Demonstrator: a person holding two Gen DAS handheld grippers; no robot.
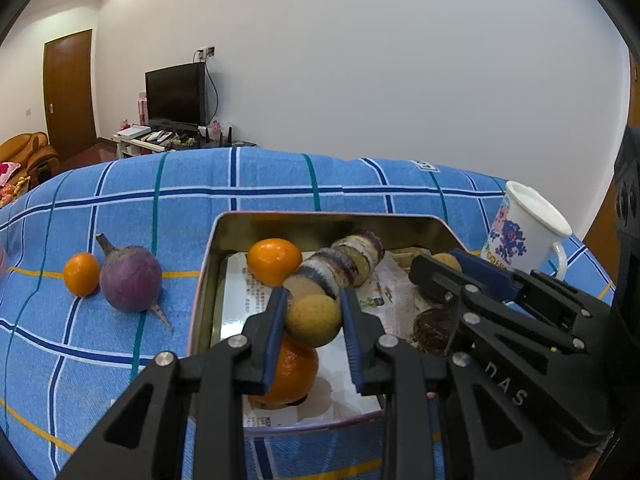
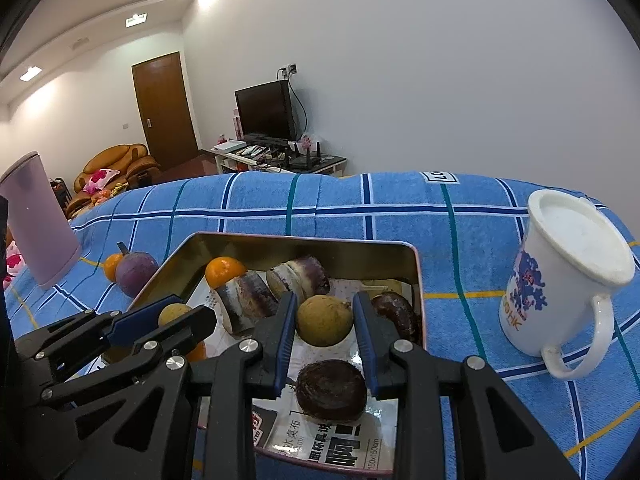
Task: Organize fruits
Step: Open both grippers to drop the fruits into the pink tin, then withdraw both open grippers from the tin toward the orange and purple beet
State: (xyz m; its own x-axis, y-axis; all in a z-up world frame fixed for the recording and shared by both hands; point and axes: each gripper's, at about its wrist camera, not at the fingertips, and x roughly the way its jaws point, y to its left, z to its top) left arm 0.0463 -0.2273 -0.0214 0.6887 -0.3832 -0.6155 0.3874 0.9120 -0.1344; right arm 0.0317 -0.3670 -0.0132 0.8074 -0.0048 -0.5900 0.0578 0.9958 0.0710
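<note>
A metal tin (image 1: 224,224) (image 2: 256,240) on the blue checked cloth holds oranges (image 1: 274,261) (image 2: 224,270), purple-and-white cut pieces (image 1: 344,264) (image 2: 248,296), dark brown fruits (image 2: 330,390) (image 1: 432,328) and paper. My left gripper (image 1: 314,318) is shut on a yellow-brown round fruit (image 1: 313,320) above an orange (image 1: 292,372) in the tin. My right gripper (image 2: 325,320) is shut on another yellow-brown fruit (image 2: 325,320) over the tin's right side. A small orange (image 1: 81,274) (image 2: 112,266) and a purple turnip-like root (image 1: 130,278) (image 2: 136,272) lie on the cloth left of the tin.
A white mug (image 1: 524,236) (image 2: 560,284) with a blue print stands right of the tin. A pink tumbler (image 2: 38,220) stands at the far left. Beyond the table are a TV, a door and a sofa.
</note>
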